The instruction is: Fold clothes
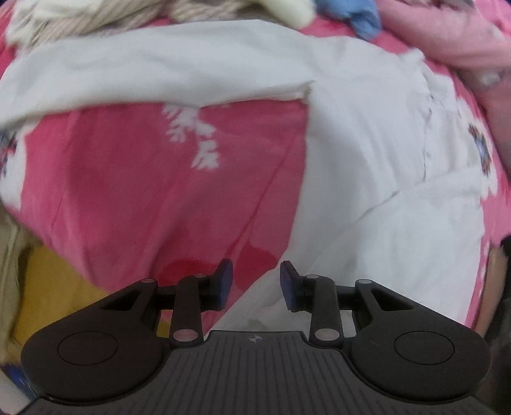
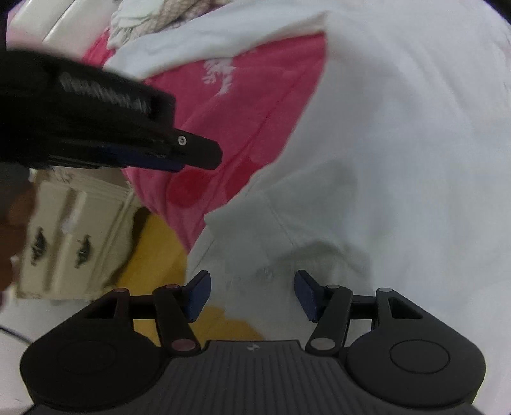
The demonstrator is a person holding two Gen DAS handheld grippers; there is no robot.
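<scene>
A white garment [image 1: 367, 143] lies spread on a pink floral bedsheet [image 1: 153, 178]. One part of it runs across the far side and another comes down toward me on the right. My left gripper [image 1: 256, 284] is open and empty, just above the garment's near edge where white meets pink. In the right wrist view the white garment [image 2: 399, 143] fills the right side. My right gripper [image 2: 252, 295] is open and empty over the garment's near corner. The left gripper [image 2: 191, 156] shows there from the side, at the left over the pink bedsheet [image 2: 242, 127].
A pile of other clothes [image 1: 105, 19] lies at the far edge of the bed, with a blue piece [image 1: 364, 19] beside it. A pink floral pillow or cover [image 1: 460, 35] is at far right. A cream cabinet [image 2: 70, 230] and yellow cloth [image 2: 153, 255] lie left of the bed.
</scene>
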